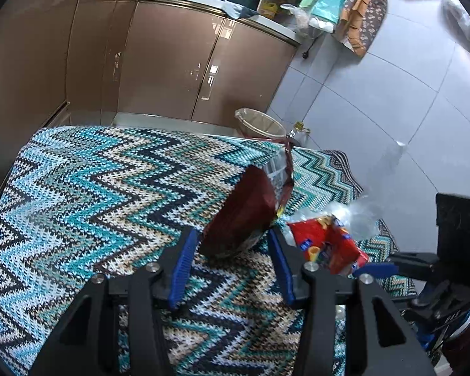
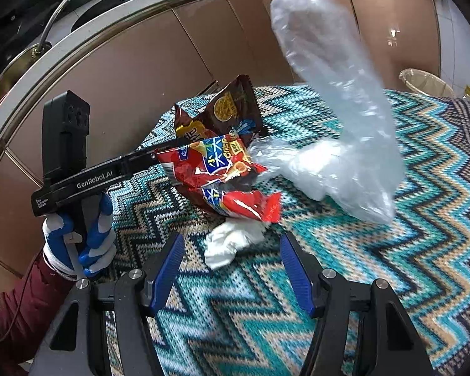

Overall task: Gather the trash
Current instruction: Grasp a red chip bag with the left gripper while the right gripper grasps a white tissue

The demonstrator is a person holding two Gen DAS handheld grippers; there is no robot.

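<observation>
A dark brown snack bag (image 1: 250, 200) stands tilted on the zigzag knitted cloth (image 1: 78, 188). Its lower end lies between the blue pads of my left gripper (image 1: 232, 235), which is open, with a slim gap at the left pad. A red snack bag (image 1: 326, 244) and a clear plastic bag (image 1: 360, 216) lie just to its right. In the right wrist view my right gripper (image 2: 232, 242) is open around a crumpled white tissue (image 2: 225, 247). Beyond it lie the red bag (image 2: 222, 172), the brown bag (image 2: 225, 112) and the puffed-up clear plastic bag (image 2: 338, 109).
A lined waste bin (image 1: 260, 123) stands past the cloth's far edge, also the waste bin (image 2: 426, 83) at the right. Brown cabinet doors (image 1: 172, 62) rise behind. A gloved hand (image 2: 78, 241) holds the left gripper's handle. A bottle (image 1: 297, 128) stands by the bin.
</observation>
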